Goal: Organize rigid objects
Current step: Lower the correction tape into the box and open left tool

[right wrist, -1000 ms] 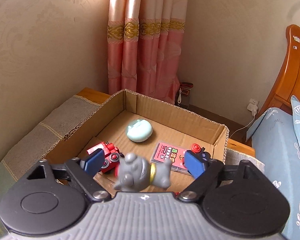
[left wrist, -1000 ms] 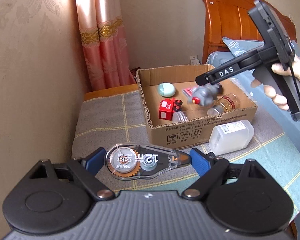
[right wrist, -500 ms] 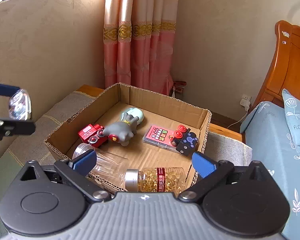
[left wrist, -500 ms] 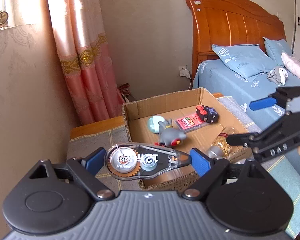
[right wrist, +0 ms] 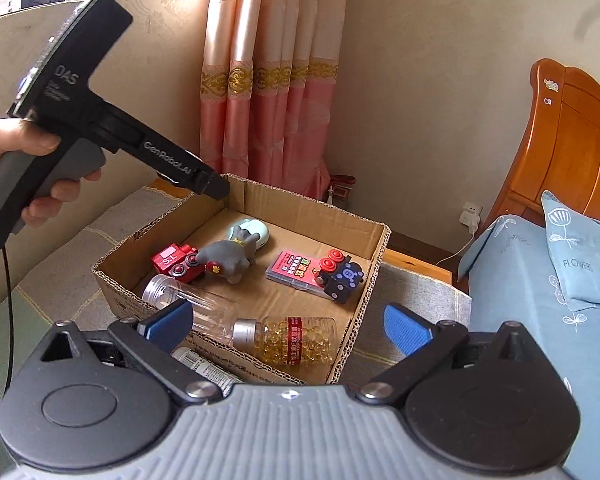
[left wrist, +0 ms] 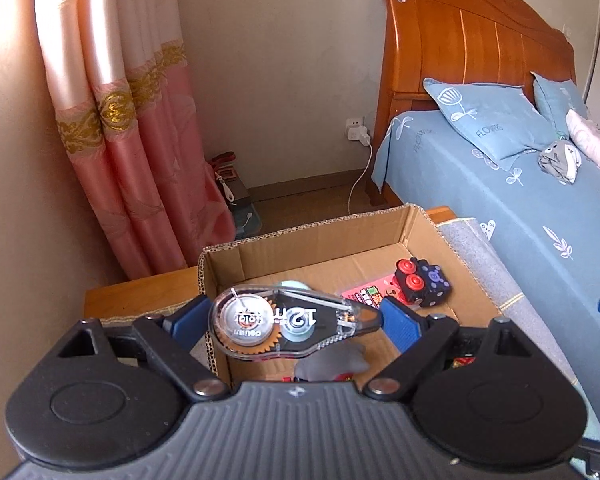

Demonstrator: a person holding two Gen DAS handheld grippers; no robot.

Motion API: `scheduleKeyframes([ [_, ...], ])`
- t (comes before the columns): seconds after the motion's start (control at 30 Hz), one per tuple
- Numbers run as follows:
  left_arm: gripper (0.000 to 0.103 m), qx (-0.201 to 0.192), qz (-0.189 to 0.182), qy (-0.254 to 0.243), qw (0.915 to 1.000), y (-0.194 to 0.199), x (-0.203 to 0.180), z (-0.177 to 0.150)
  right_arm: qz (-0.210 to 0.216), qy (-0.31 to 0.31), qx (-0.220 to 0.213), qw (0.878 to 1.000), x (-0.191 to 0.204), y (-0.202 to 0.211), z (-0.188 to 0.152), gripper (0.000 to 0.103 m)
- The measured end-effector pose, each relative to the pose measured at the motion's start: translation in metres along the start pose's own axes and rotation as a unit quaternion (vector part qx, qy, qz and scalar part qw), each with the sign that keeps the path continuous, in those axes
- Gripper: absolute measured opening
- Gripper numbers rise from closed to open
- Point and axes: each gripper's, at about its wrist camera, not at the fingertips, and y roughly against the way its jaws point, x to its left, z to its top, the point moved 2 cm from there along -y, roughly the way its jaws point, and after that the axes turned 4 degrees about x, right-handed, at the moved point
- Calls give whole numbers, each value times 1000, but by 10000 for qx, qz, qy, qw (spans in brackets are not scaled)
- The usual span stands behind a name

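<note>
**A:** Start at the left. What is the left gripper (left wrist: 296, 316) carrying?

**B:** A clear correction tape dispenser (left wrist: 292, 322), clamped end to end between the blue pads (left wrist: 398, 322). Its long axis runs straight across from pad to pad, round spool end to the left, pointed tip to the right. It hangs over the near left part of the cardboard box (left wrist: 320, 236), above the floor of the box rather than the rim.

**A:** So the drop depends on what lies under it?

**B:** I'd judge so. In the left wrist view a grey shape shows blurred just below the dispenser. The right wrist view makes it clear: a grey elephant toy (right wrist: 230, 258) lies mid-box, a red toy camera (right wrist: 176, 266) touching it on the left, a mint-green case (right wrist: 256, 234) behind it.

**A:** And moving right?

**B:** A pink card box (right wrist: 292, 270) with a black toy camera (right wrist: 340, 280) resting partly on it, toward the far right corner. Along the near wall lie a clear bottle (right wrist: 192, 304) and a bottle of golden capsules (right wrist: 296, 340).

**A:** The right gripper (right wrist: 288, 326)?

**B:** Pads spread wide, nothing between them, held back at the near side of the box. The left one is plainly the nearer to a release.

**A:** What does each view miss?

**B:** The right wrist view shows the person's hand (right wrist: 24, 156) on the left gripper's handle, but its pads and the dispenser are hidden behind the body. The left view hides the near bottles.
</note>
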Motion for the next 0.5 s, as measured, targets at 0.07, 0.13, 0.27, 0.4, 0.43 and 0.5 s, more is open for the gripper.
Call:
scheduleKeyframes([
  [0.07, 89, 66, 66, 51, 9999, -12, 1, 4, -13, -59, -10, 10000, -4, 2, -2, 103],
  [0.13, 89, 122, 138, 100, 9998, -23, 3, 8, -7, -113, -6, 9999, -6, 2, -4, 103],
  [0.27, 89, 231, 246, 211, 9992, -41, 8, 11, -35, -160, -5, 9999, -8, 4, -7, 103],
  [0.4, 91, 287, 337, 369, 9983, -49, 11, 8, 6, -192, -34, 9998, -6, 7, -8, 103],
  [0.43, 93, 291, 351, 388, 9982, -48, 12, 7, 4, -188, -39, 9998, -6, 7, -9, 103],
  [0.5, 95, 244, 392, 374, 9982, -43, 13, 5, 17, -172, -12, 9998, -4, 7, -10, 103],
])
